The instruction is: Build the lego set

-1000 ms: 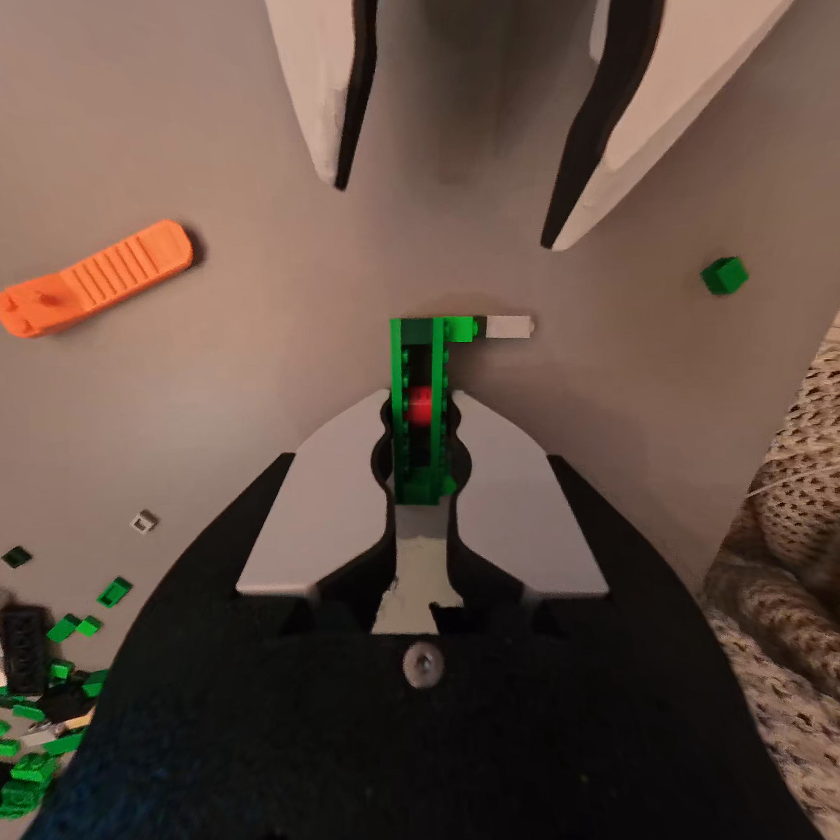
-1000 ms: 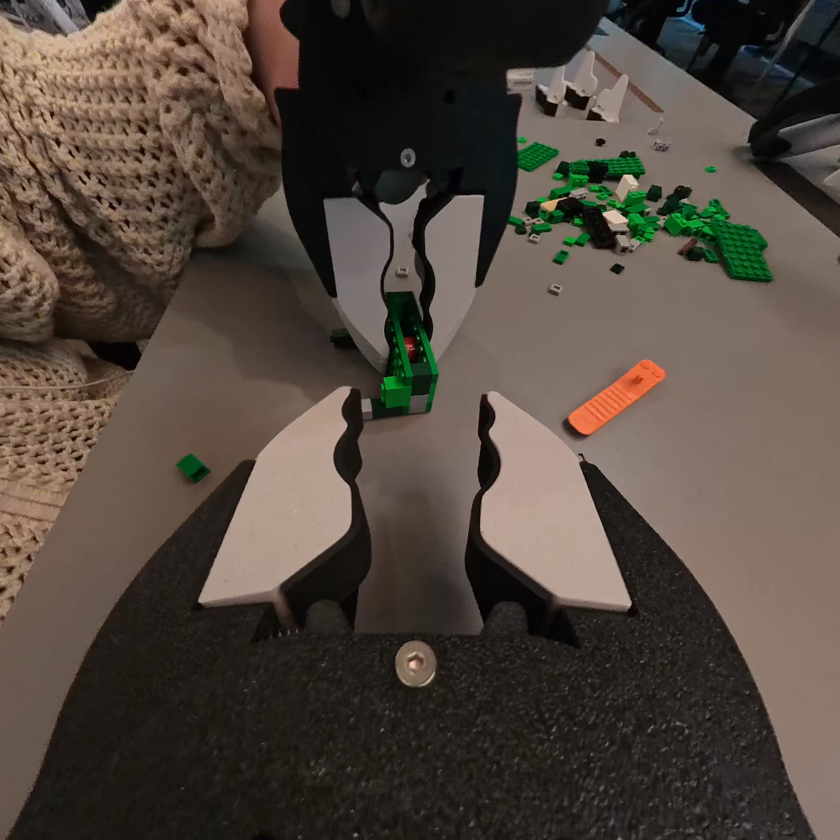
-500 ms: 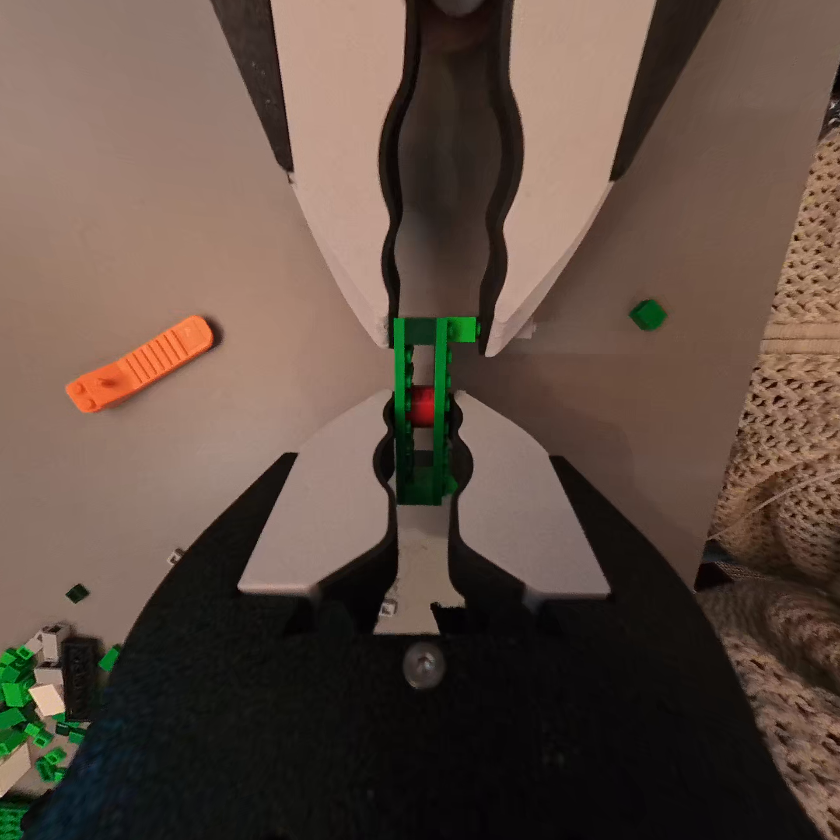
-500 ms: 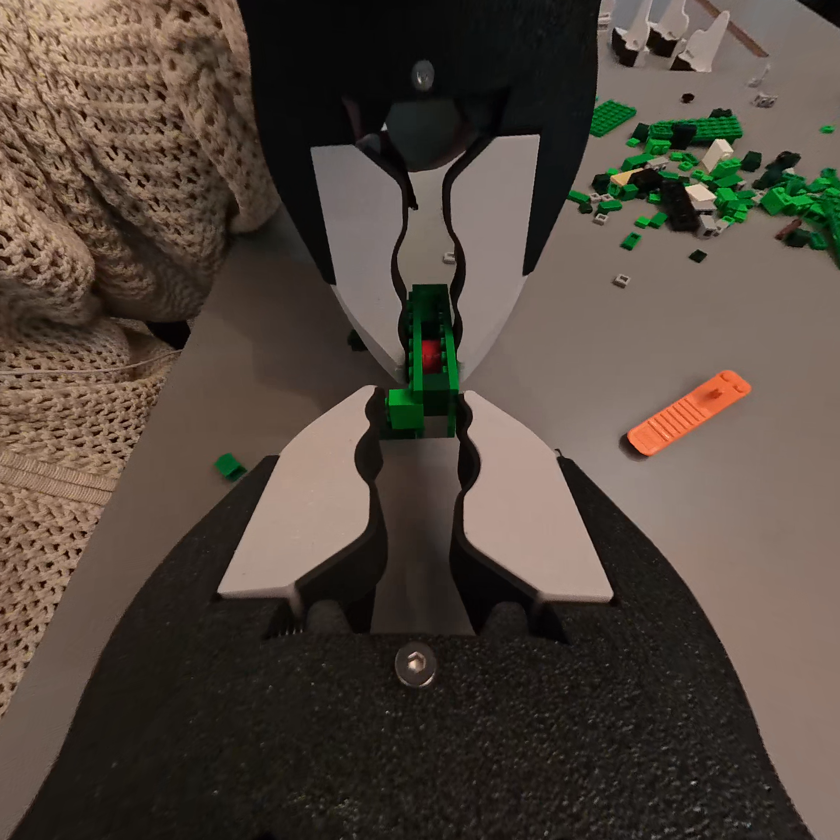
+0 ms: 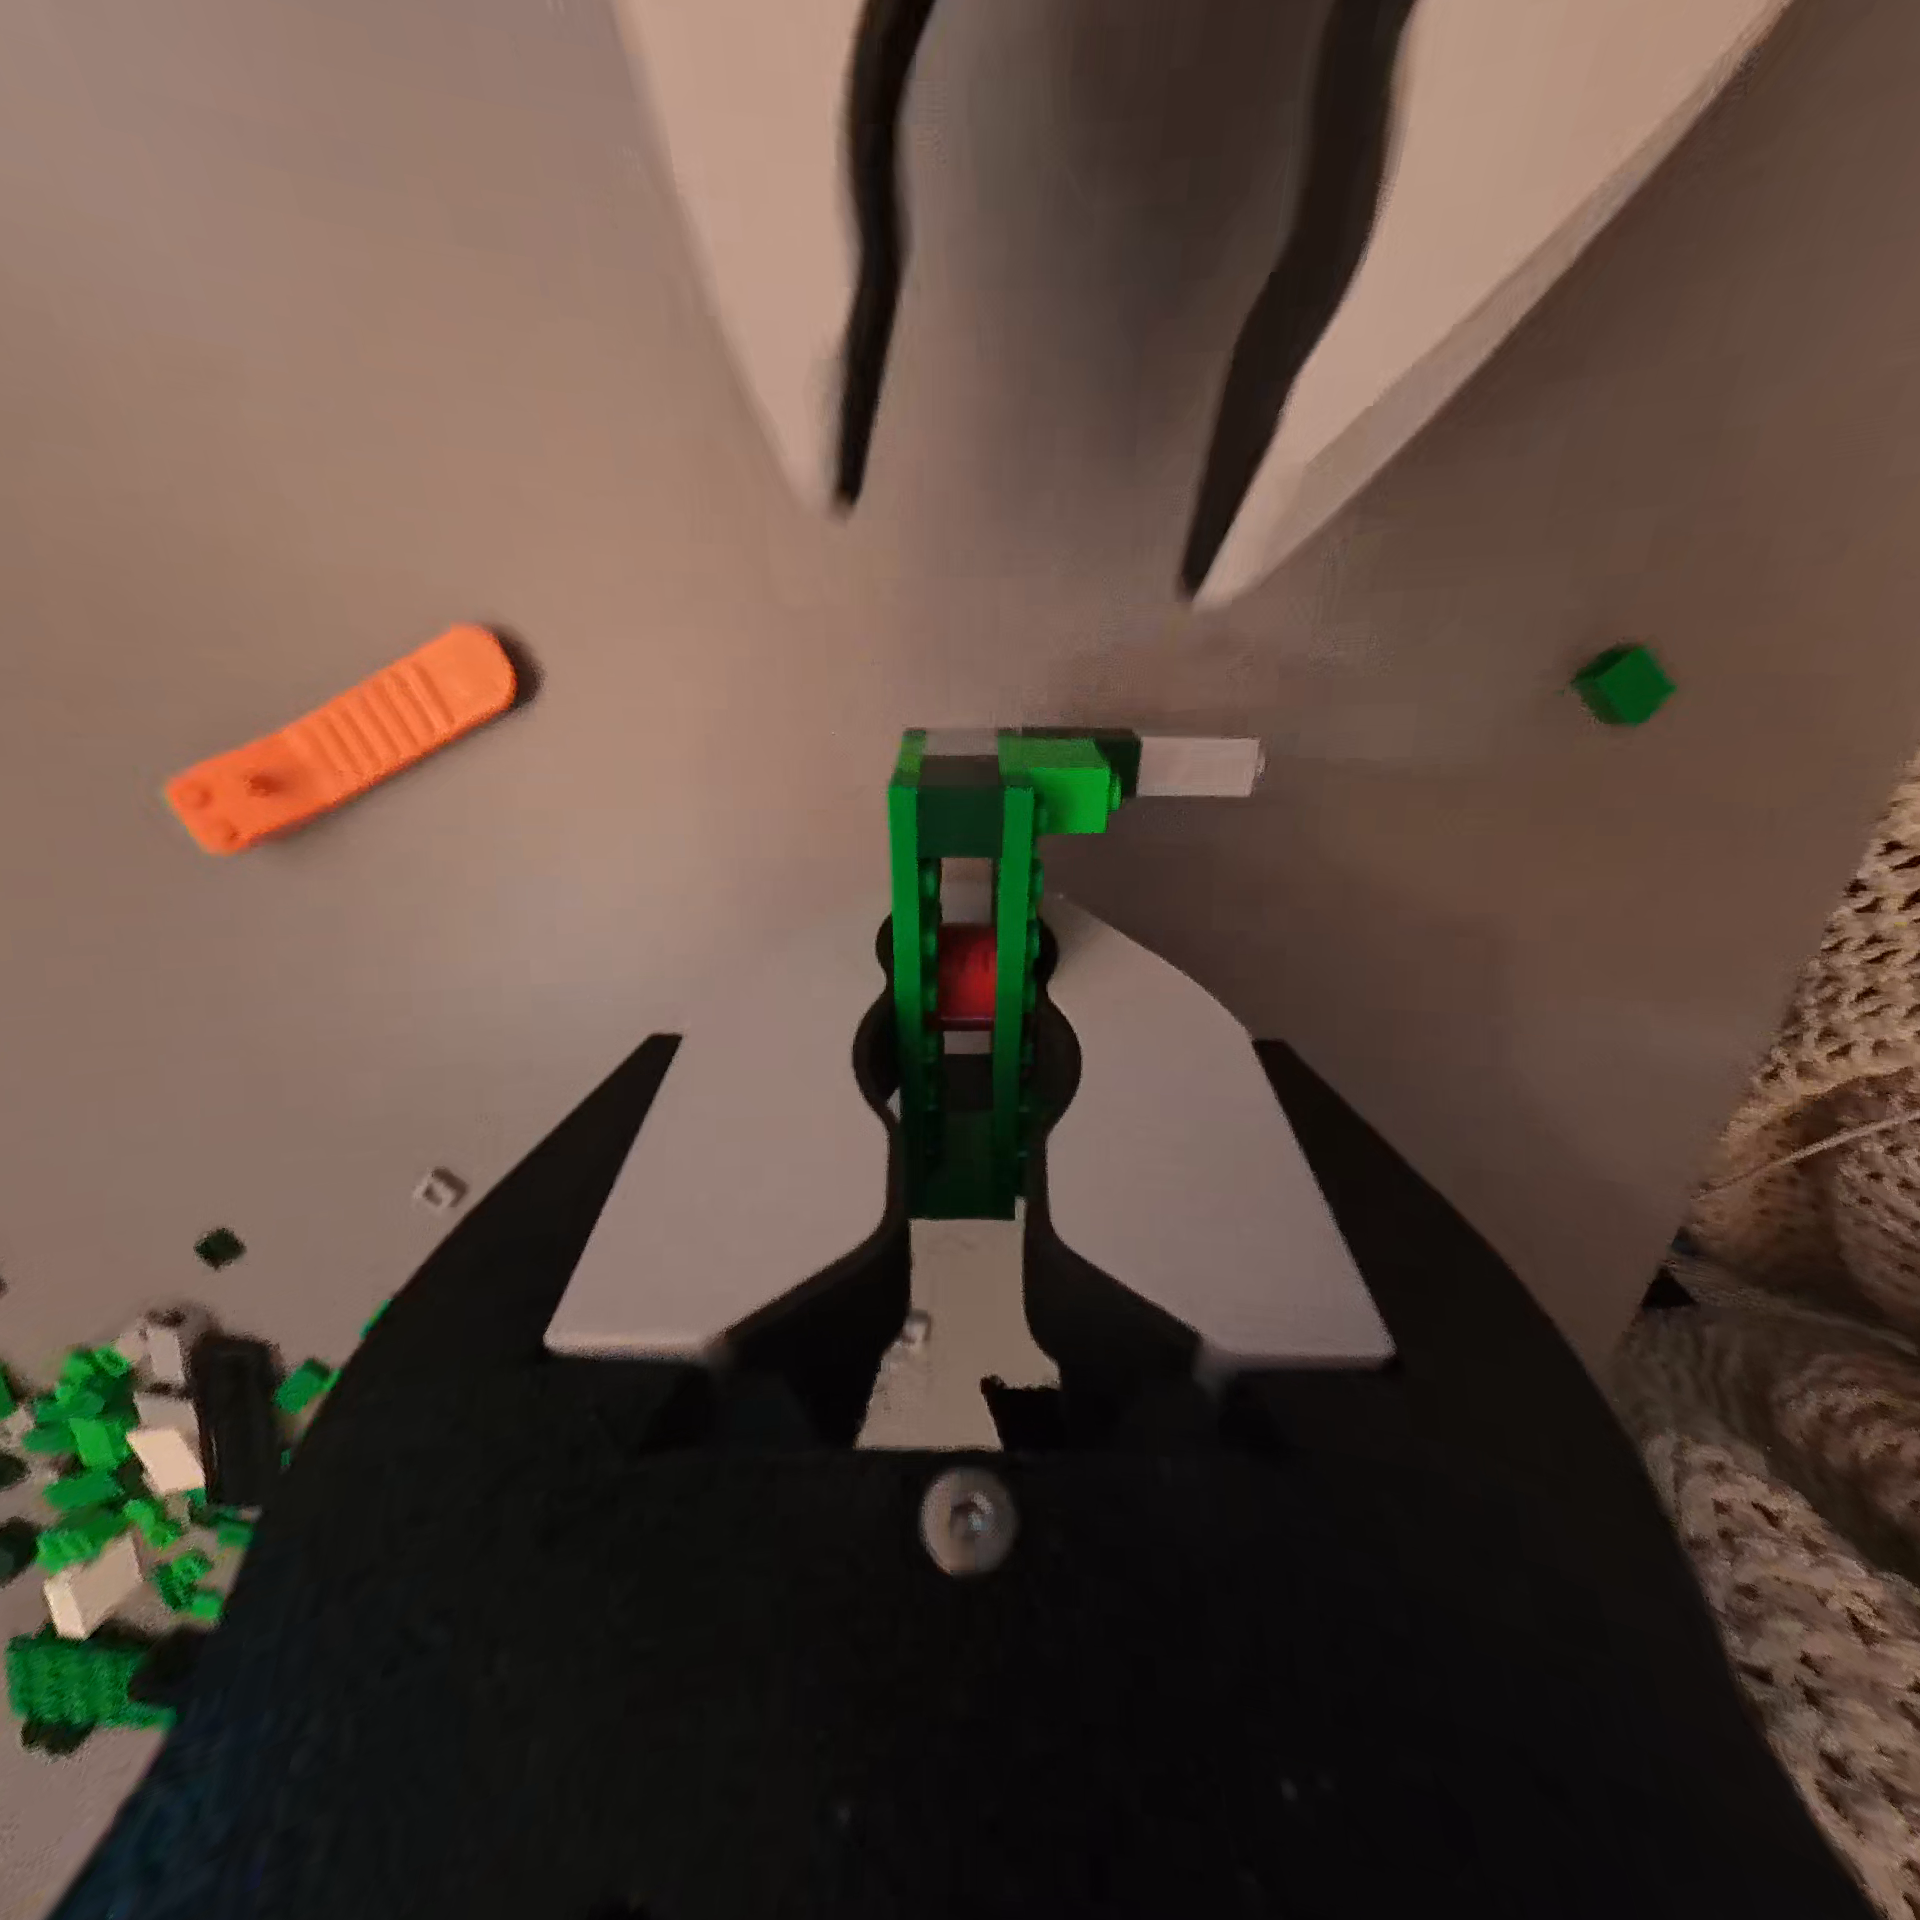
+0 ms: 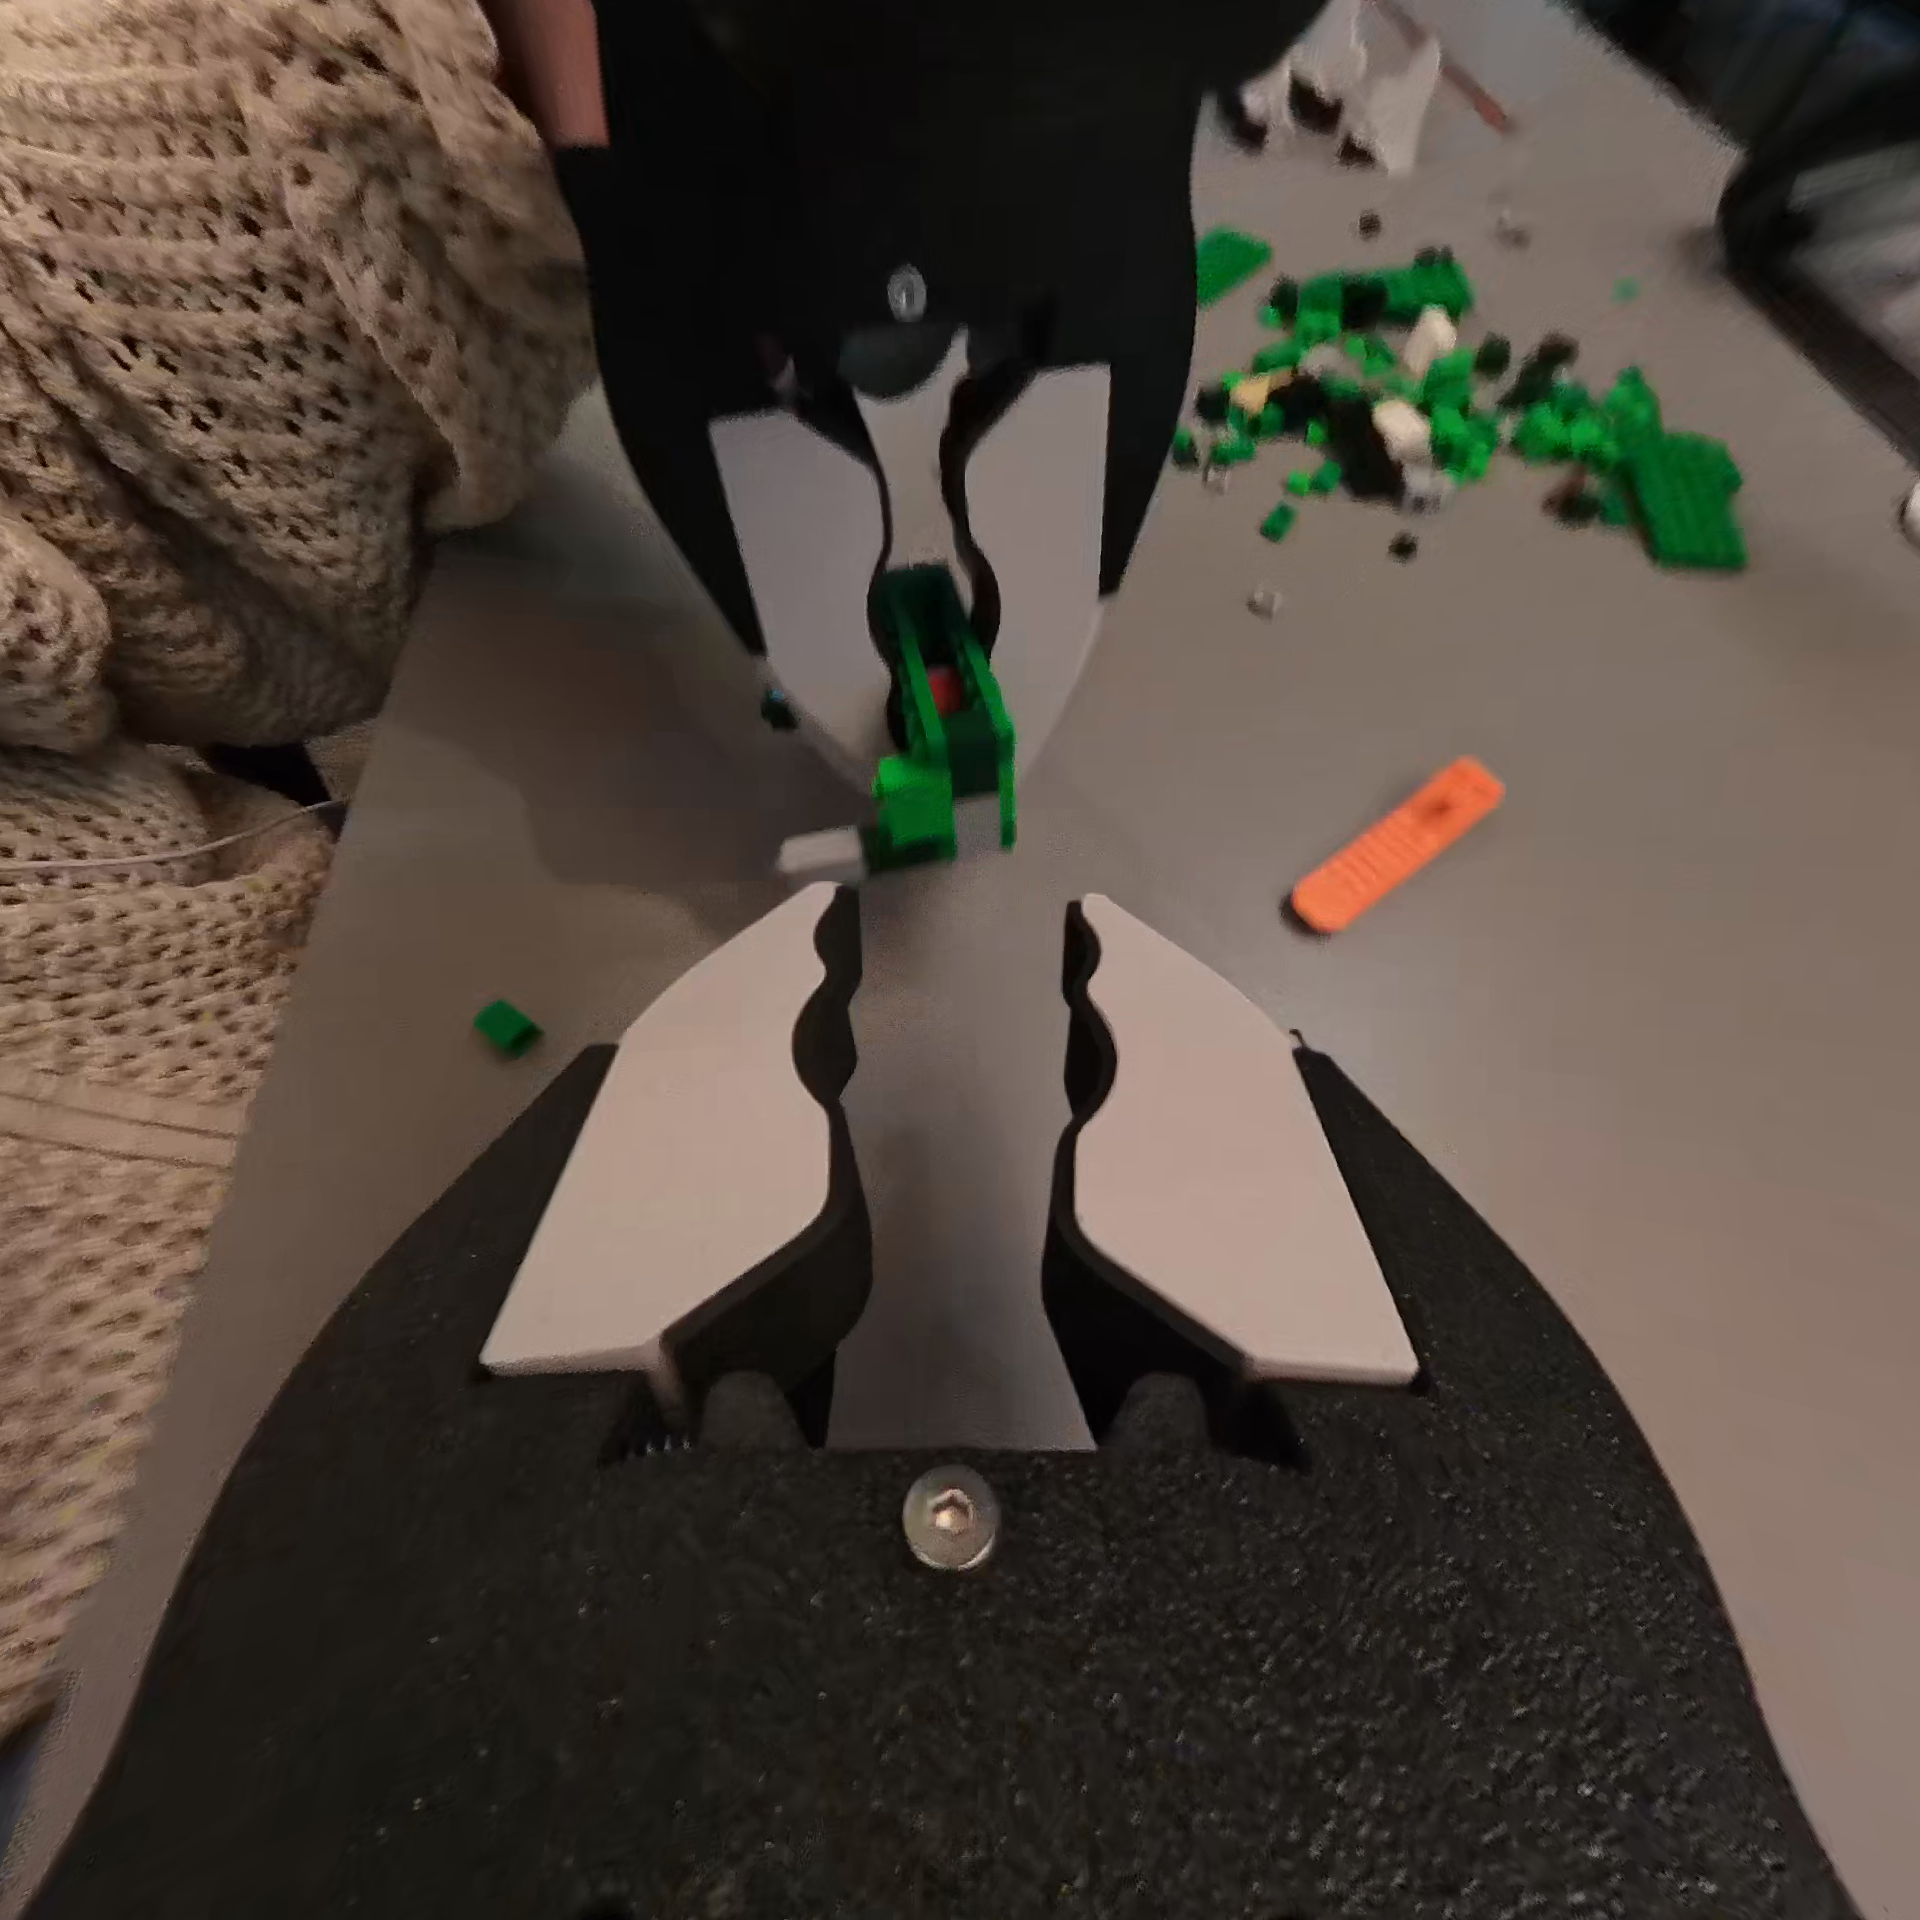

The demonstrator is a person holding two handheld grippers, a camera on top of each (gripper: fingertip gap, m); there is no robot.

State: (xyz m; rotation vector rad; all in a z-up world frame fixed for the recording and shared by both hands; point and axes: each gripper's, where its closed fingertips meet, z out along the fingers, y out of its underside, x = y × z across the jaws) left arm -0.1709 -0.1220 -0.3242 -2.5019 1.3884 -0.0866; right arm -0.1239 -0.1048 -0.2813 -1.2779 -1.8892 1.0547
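Observation:
My left gripper (image 5: 966, 935) is shut on a tall narrow green lego assembly (image 5: 966, 987) with a red piece inside its frame. At the far end, a bright green brick and a pale grey piece (image 5: 1195, 767) stick out to one side. My right gripper (image 6: 961, 899) is open and empty, a short way off the assembly's end (image 6: 940, 758), facing the left gripper (image 6: 935, 727). In the left wrist view the right gripper (image 5: 1018, 540) shows at the top, blurred, with its jaws apart. The grey piece (image 6: 821, 852) shows just ahead of my right gripper's left fingertip.
An orange brick separator (image 5: 343, 738) (image 6: 1397, 842) lies on the grey table (image 5: 520, 312). One small green brick (image 5: 1621, 683) (image 6: 507, 1027) lies alone. A pile of loose green, black and white bricks (image 6: 1455, 416) (image 5: 94, 1455) lies farther off. A person's cream knit sleeve (image 6: 208, 416) borders the table edge. My hands' fingertips stand some 7 cm from each other. The small green brick (image 6: 507, 1027) sits 9 cm or so from the ends of my right fingers. The left camera catches it too, in the left wrist view (image 5: 1623, 678).
My right gripper closed in around the assembly's end half a second ago; now it has opened and drawn back. My left gripper still holds the assembly.

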